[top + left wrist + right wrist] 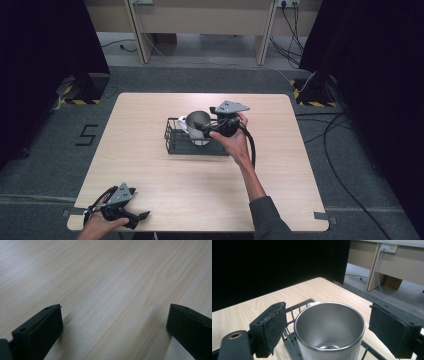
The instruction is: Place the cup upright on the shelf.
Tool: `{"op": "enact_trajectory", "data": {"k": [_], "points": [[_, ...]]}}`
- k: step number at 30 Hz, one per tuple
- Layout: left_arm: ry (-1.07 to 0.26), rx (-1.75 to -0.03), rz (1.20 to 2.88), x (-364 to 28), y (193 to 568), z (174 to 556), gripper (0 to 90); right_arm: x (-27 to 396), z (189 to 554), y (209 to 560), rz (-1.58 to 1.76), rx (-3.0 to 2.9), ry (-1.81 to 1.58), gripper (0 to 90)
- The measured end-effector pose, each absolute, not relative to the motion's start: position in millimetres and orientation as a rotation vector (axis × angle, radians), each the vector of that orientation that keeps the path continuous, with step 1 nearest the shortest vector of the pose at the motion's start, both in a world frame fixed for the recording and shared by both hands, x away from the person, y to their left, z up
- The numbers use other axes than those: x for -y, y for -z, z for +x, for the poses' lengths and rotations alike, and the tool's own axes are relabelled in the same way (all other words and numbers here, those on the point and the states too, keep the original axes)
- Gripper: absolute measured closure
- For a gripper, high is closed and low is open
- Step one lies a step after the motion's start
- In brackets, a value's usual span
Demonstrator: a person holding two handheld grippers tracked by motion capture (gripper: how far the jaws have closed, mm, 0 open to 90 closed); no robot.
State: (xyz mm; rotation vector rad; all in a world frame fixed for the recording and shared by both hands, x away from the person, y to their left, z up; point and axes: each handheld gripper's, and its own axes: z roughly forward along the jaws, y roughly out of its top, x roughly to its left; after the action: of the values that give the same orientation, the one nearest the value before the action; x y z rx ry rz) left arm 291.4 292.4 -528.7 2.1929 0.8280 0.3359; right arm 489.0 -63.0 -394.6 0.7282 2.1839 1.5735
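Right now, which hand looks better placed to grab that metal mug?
The right. Its tool already straddles the steel mug in the black wire basket, jaws open on either side. The left tool rests at the table's near edge, facing bare wood.

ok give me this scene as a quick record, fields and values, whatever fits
surface: wooden table
container: black wire basket, at the table's middle
item: steel mug, upright in the basket, looks empty
second item: white object behind the mug, too hidden to identify
right gripper: open, jaws either side of the mug, pads apart from its wall
left gripper: open, nothing between the jaws, over bare table at the near left edge
mug held: no
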Motion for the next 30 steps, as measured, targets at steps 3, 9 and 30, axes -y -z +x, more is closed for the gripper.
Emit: {"op": "enact_trajectory", "data": {"k": [3, 9, 30], "points": [[-0.336, -0.828, 2.193, -292.4, 528.7, 291.4, 0.0, 64.2, 484.7, 393.7, 0.731, -2.183, -1.585, 15.0], [-0.334, -0.829, 2.193, -292.5, 528.6, 291.4, 0.1, 67.7, 475.4, 391.6, 0.733, -2.169, -1.589, 15.0], [-0.338, -0.824, 2.197, -292.5, 528.7, 292.1, 0.0, 83.8, 434.9, 394.3, 0.740, -2.168, -1.592, 15.2]]}}
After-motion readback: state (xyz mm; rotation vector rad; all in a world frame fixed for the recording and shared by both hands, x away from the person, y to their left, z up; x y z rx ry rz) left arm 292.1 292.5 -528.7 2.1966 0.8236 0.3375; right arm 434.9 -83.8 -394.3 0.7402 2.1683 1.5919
